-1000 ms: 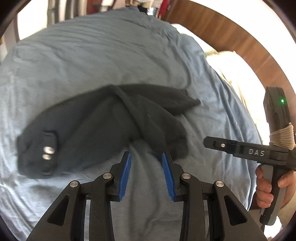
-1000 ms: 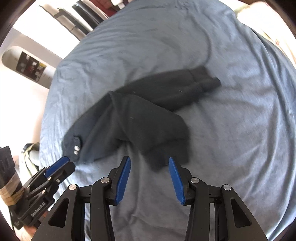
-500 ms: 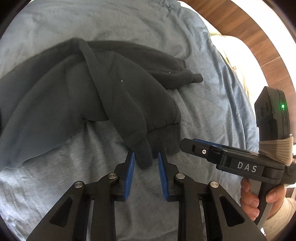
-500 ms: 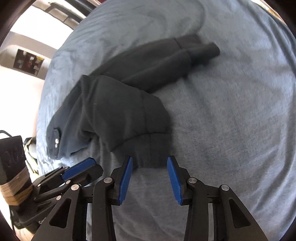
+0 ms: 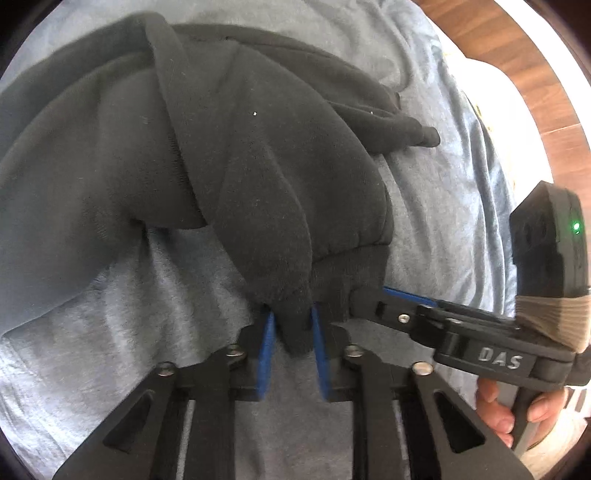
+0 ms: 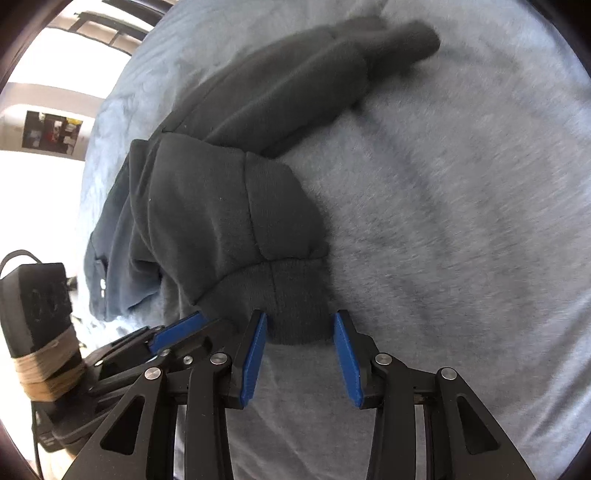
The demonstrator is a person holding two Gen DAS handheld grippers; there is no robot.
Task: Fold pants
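Note:
Dark grey pants lie crumpled on a light blue bed sheet, one leg folded back over the rest. My left gripper is shut on a hanging fold of that leg's hem, its blue pads pressing the cloth from both sides. Close beside it on the right is my right gripper. In the right wrist view the right gripper straddles the ribbed cuff of the pants. Its jaws are closing, with a small gap still showing at each pad. The left gripper is at lower left.
The blue sheet spreads wide to the right of the pants. A wooden floor and a pale bundle lie beyond the bed's right edge. A person's hand grips the right tool's handle. Dark rails stand past the bed's far corner.
Both grippers have come down onto the near pant leg's end. The left jaws went from open above the sheet to shut on the hem fold. The right jaws narrowed around the cuff.

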